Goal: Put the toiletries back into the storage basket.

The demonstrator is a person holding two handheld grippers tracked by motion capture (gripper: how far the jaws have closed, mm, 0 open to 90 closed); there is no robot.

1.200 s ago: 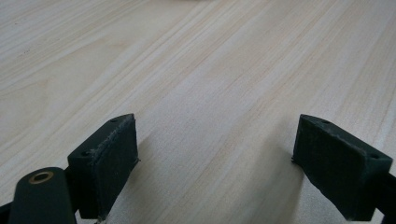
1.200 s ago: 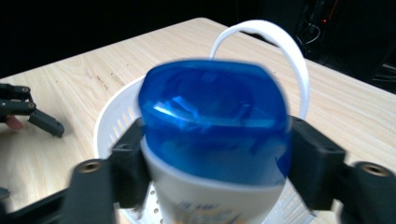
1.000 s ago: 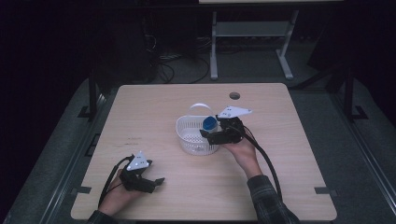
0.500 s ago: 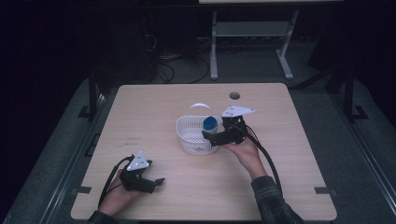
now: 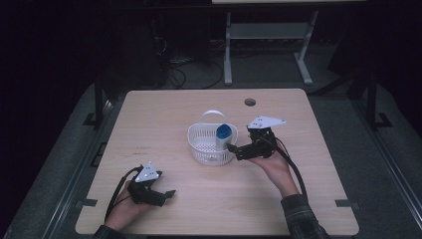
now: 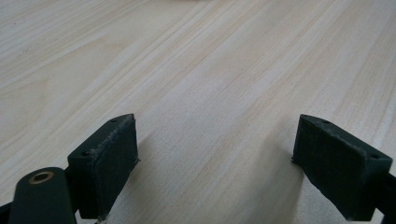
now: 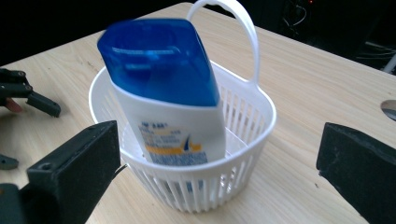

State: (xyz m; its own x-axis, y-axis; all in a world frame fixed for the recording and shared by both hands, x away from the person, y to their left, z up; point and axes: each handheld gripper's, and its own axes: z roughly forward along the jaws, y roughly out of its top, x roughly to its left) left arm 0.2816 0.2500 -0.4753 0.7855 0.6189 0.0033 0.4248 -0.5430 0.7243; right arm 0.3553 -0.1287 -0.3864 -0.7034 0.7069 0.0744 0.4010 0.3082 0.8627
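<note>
Bottle (image 7: pixel 166 98) just beyond open right claw (image 7: pixel 219 172)

room: dark | floor (image 5: pixel 64 164): grey | table (image 5: pixel 164 114): light wood | metal stand (image 5: pixel 266 37) behind

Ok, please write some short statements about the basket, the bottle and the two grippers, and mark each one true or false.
1. The white plastic bottle with a blue cap stands inside the white slotted plastic basket. True.
2. The right gripper is clamped on the bottle. False: its jaws have just been opening and stand apart, clear of the bottle.
3. The left gripper holds a cloth. False: its jaws are open with only the light wooden table between them.
4. The basket's handle stands upright. True.
5. The basket lies tipped on its side. False: it sits upright on the table.
</note>
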